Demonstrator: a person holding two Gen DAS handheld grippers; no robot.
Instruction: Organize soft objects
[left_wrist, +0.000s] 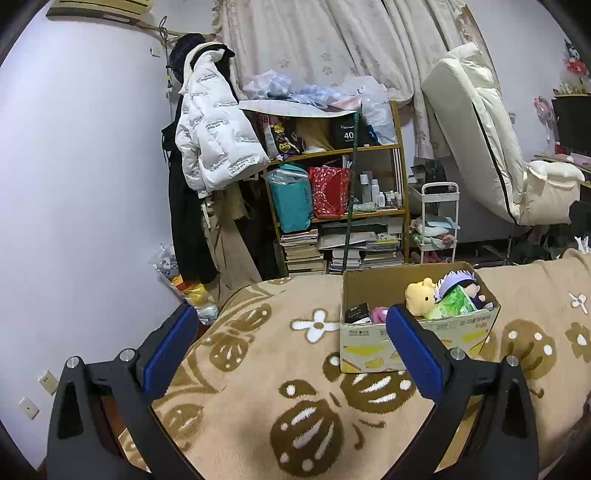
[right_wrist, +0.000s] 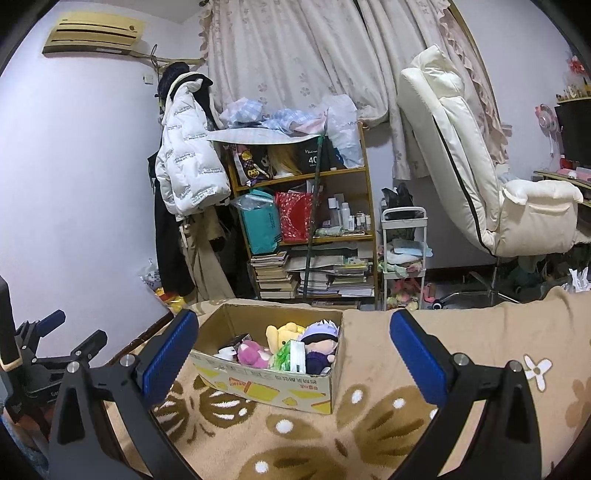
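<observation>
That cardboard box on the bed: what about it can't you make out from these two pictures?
- Left wrist view: the box's near left corner, hidden behind a blue gripper finger.
- Right wrist view: the box floor, covered by the yellow plush, pink plush and green pack.
- Both views: the printing on the box front, too small to read.

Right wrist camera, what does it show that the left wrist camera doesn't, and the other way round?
Only the right wrist view shows the left gripper at its left edge, the whole air conditioner and most of the pink plush. Only the left wrist view shows the wall sockets. Both share the cardboard box on the blanket, the yellow plush, the bookshelf, white jacket and cream chair.
</observation>
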